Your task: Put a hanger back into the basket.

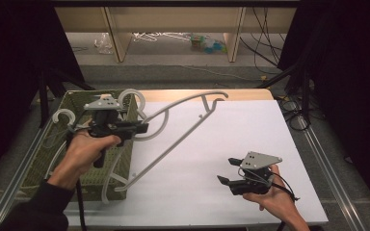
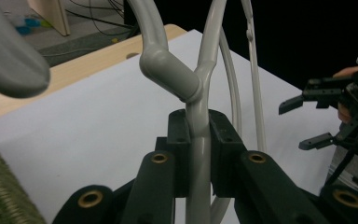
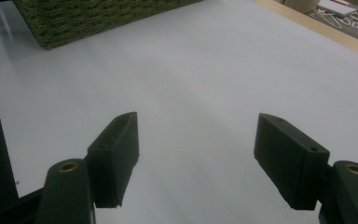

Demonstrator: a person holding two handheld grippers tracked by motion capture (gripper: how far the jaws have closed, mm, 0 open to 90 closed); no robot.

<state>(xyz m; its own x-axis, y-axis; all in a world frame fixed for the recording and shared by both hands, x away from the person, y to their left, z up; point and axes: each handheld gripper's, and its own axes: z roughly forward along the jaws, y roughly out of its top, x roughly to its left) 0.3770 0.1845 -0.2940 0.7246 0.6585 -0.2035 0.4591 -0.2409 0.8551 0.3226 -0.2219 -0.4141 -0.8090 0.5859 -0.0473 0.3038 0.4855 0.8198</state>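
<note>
Two jaws of your left gripper [image 2: 198,140] clamp a smooth grey plastic hanger [image 1: 173,139] beside the woven basket [image 1: 72,103]; your right gripper [image 1: 227,171] gapes empty, lower right.

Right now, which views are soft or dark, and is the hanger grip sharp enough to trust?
Left gripper view: the grey hanger between the pads is sharp, the hook at top left blurs. Right gripper view: evenly lit, jaws slightly soft. High view: dim, black at both sides, woven basket murky.

Dim room w/ grey floor [image 1: 183,72], wooden shelf unit [image 1: 173,19], loose cables [image 1: 265,43], black drapes [image 1: 351,96] at sides.
</note>
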